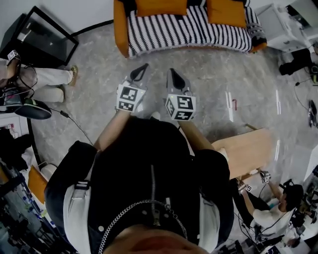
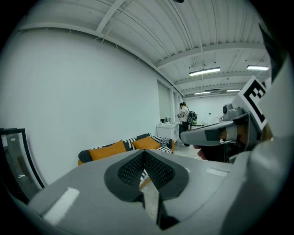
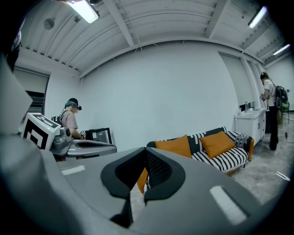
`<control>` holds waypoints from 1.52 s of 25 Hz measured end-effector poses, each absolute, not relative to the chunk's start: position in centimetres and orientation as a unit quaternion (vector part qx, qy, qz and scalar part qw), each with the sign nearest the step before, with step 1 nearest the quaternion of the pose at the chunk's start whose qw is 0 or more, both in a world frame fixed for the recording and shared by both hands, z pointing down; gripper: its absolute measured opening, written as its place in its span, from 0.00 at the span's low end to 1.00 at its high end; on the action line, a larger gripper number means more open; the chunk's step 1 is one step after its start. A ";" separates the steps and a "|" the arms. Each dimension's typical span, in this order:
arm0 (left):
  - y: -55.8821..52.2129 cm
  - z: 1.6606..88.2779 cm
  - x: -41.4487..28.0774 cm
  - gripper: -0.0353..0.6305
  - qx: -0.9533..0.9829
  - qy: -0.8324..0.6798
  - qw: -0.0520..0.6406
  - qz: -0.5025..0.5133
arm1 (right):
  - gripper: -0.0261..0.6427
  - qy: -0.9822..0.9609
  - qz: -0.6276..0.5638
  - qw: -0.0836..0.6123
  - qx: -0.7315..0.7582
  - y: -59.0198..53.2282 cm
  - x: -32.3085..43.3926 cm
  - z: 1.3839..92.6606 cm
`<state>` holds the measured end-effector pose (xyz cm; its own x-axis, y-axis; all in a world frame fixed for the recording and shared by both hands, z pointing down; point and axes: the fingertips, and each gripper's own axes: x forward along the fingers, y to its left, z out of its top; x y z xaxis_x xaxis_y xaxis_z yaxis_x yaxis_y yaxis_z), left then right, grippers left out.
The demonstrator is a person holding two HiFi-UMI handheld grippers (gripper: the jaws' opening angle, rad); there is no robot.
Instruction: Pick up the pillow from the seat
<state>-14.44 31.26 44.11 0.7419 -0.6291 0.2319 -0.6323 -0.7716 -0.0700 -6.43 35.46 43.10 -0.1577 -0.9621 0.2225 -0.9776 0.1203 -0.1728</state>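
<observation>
While both grippers point across the room at the striped sofa (image 1: 189,30), a stretch of grey mottled floor (image 1: 99,69) lies between them and it. At the far left stands a black-framed glass panel (image 1: 42,34). Just nearer than it sits a person in light trousers (image 1: 47,79), and a thin cable (image 1: 74,126) trails over the floor on that side. To the right, a wooden table (image 1: 248,151) sits close to the wearer and a white cabinet (image 1: 280,25) stands by the sofa's right end. Another person (image 1: 271,211) is at the near right corner.

Both forearms reach forward side by side, tilted a little below level. The left gripper (image 1: 145,66) has its jaws pressed together on nothing — the right gripper (image 1: 171,71) likewise, its pads meeting with nothing between them. Each carries its marker cube on top, on the wearer's side.

On the sofa, the left orange pillow (image 1: 161,7) and the right orange pillow (image 1: 226,12) lean against the backrest at the far edge of the seat, apart from each other. Each has its long axis running left to right along the sofa, its broad face turned toward the grippers.
</observation>
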 end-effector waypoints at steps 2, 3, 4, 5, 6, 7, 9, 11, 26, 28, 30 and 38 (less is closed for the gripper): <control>31.3 44.1 -13.6 0.07 0.933 -0.337 0.009 0.125 | 0.04 -0.747 0.144 0.029 0.648 35.5 -5.6 43.3; 31.3 44.2 -13.4 0.07 0.933 -0.336 0.010 0.126 | 0.04 -0.747 0.146 0.029 0.648 35.5 -5.3 43.4; 31.2 44.2 -13.3 0.07 0.933 -0.336 0.012 0.127 | 0.04 -0.747 0.148 0.029 0.648 35.5 -5.1 43.6; 31.1 44.3 -13.2 0.07 0.933 -0.337 0.014 0.128 | 0.04 -0.746 0.150 0.029 0.648 35.5 -4.9 43.7; 31.0 44.3 -13.0 0.07 0.932 -0.337 0.015 0.130 | 0.04 -0.745 0.152 0.029 0.648 35.5 -4.7 43.8; 31.0 44.3 -12.9 0.07 0.932 -0.337 0.016 0.131 | 0.04 -0.744 0.155 0.028 0.650 35.5 -4.4 43.9; 30.9 44.3 -12.7 0.07 0.932 -0.337 0.018 0.132 | 0.04 -0.742 0.159 0.026 0.651 35.4 -4.0 44.1; 30.7 44.5 -12.5 0.07 0.932 -0.336 0.017 0.135 | 0.04 -0.741 0.161 0.024 0.652 35.2 -3.7 44.3; 22.5 46.1 -8.8 0.07 0.929 -0.351 0.038 0.109 | 0.04 -0.740 0.155 0.031 0.654 26.6 0.6 45.1; 20.6 46.4 -8.3 0.07 0.928 -0.354 0.046 0.109 | 0.04 -0.741 0.154 0.034 0.653 24.4 1.3 44.7; 18.7 46.7 -7.7 0.07 0.926 -0.358 0.053 0.106 | 0.04 -0.741 0.153 0.040 0.653 22.3 2.1 44.6; 10.5 46.2 -4.8 0.07 0.919 -0.376 0.065 0.097 | 0.04 -0.749 0.159 0.061 0.641 14.2 5.3 44.2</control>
